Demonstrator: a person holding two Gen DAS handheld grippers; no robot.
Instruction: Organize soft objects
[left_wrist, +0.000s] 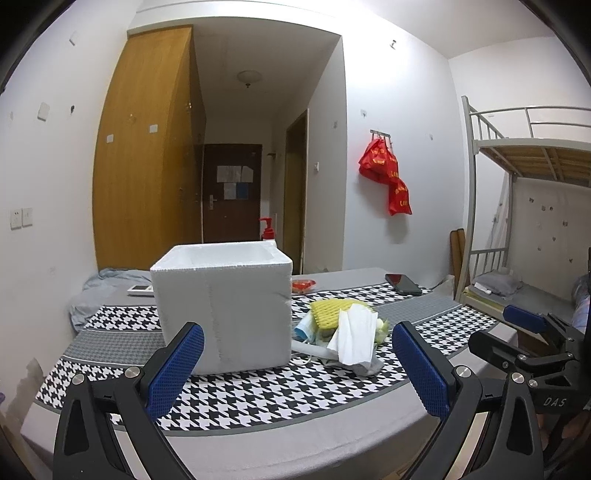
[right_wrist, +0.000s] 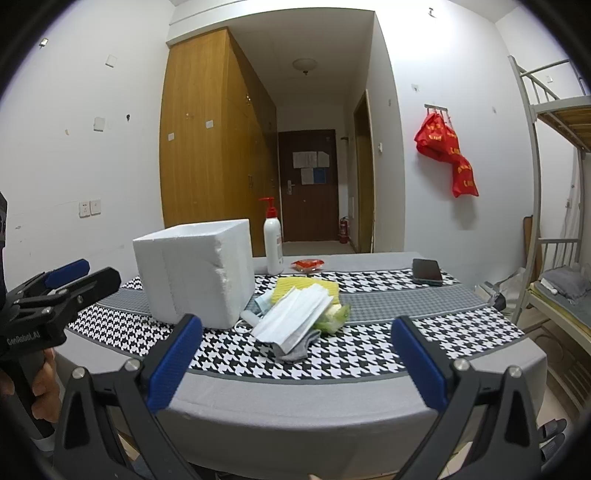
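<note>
A white foam box (left_wrist: 225, 306) (right_wrist: 195, 271), open at the top, stands on the table. To its right lies a pile of soft things: a yellow foam net (left_wrist: 330, 314) (right_wrist: 306, 286), white face masks (left_wrist: 352, 338) (right_wrist: 295, 317), a grey sock (right_wrist: 299, 349) and a green-white item (right_wrist: 334, 317). My left gripper (left_wrist: 297, 363) is open and empty, just short of the box and pile. My right gripper (right_wrist: 295, 363) is open too, above the near table edge in front of the pile. Each gripper shows at the other view's side edge.
A houndstooth cloth (right_wrist: 354, 354) covers the table. At the back are a pump bottle (right_wrist: 273, 243), a red packet (right_wrist: 307, 264), a dark phone (right_wrist: 426, 271) (left_wrist: 403, 284) and a white device (left_wrist: 140, 289). A bunk bed (left_wrist: 532, 206) stands right.
</note>
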